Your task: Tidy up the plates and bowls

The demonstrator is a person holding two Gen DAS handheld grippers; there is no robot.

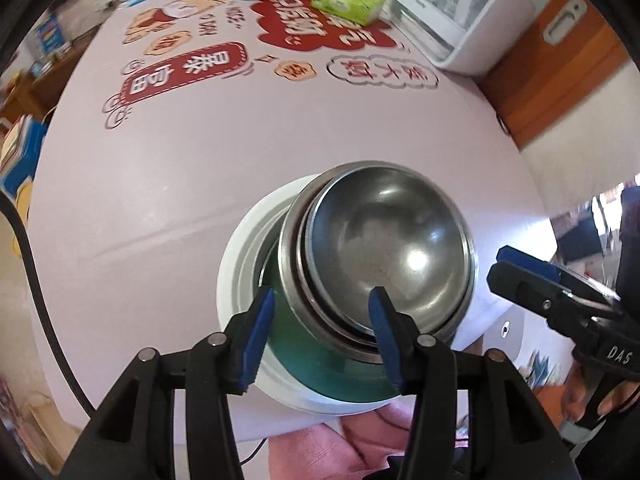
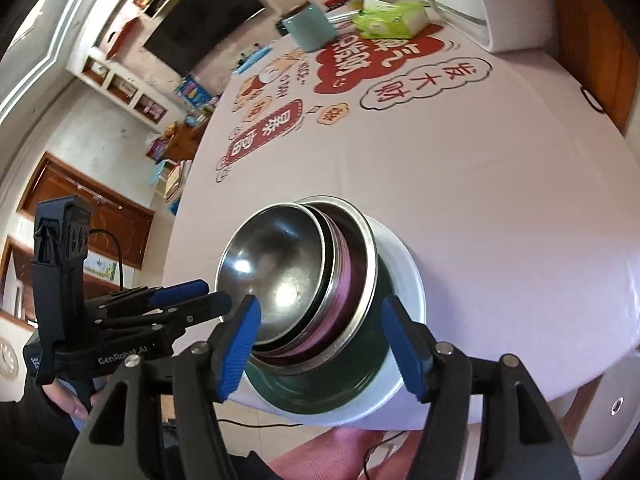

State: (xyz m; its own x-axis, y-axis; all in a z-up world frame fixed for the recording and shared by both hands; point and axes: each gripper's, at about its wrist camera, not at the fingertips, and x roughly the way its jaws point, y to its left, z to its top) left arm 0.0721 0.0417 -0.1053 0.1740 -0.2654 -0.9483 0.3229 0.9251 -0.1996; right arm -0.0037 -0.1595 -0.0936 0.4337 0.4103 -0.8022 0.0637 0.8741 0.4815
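Two grippers, mine, both part-open and holding nothing: left gripper (image 1: 322, 320) and right gripper (image 2: 320, 340) flank the stack (image 1: 376, 264) just below and ahead. Steel bowls sit nested, tilted, on a white plate (image 1: 240, 256) at the table's (image 1: 200, 160) near edge. Neither hand is clearly nearer.

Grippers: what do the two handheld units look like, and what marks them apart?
Both are black plastic scissor frames with silver pivot bolts and blue ribbed pads on the fingers. The left gripper carries white "GenRobot.AI" lettering, a boxy black top module and a thin black cable. The right gripper shows "DAS" in white on its body.
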